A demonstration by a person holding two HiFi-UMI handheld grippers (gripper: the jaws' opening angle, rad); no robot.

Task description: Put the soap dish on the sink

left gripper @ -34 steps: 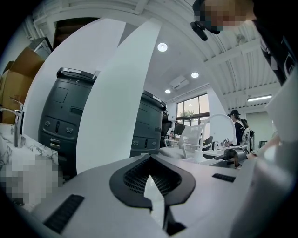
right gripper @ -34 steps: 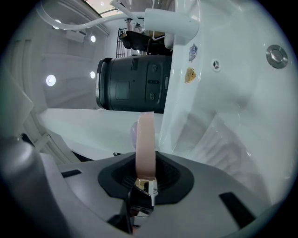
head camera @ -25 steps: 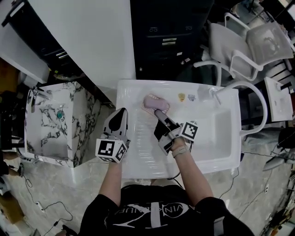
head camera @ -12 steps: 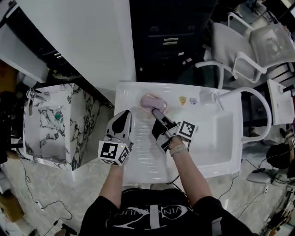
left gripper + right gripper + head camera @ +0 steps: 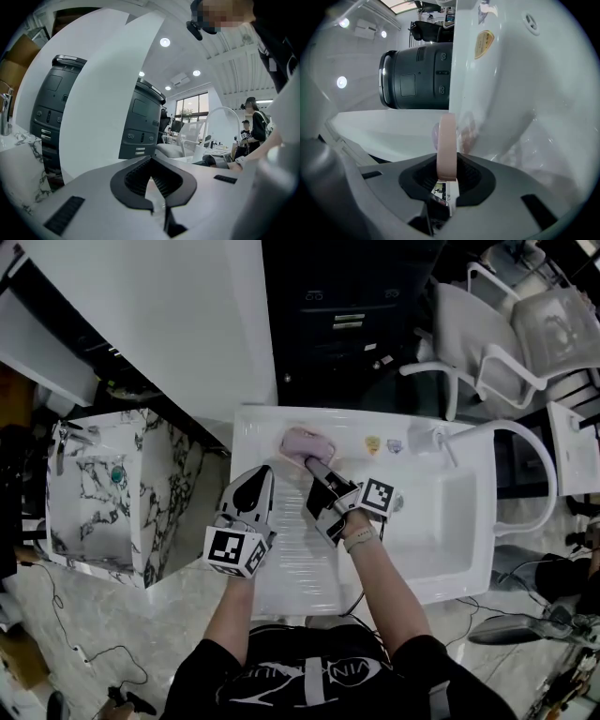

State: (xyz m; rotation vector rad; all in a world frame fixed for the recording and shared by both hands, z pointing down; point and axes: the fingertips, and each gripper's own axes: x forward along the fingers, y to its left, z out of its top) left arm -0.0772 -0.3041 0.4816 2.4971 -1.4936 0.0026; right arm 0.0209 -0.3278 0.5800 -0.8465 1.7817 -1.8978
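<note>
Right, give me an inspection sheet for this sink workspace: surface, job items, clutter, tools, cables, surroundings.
Surface: white sink, with a ribbed drainer on the left and a basin on the right.
Job's things: pink soap dish at the sink's rear ledge; whether it already rests there cannot be told.
Clutter: nothing loose seen; two small stickers on the rear ledge.
Grippers: right tool clamped on the soap dish rim; left tool closed and empty over the drainer.
Cables: a thin cable trails on the floor at lower left.
Surroundings: marble-pattern unit to the left, white chairs and a dark cabinet behind.
</note>
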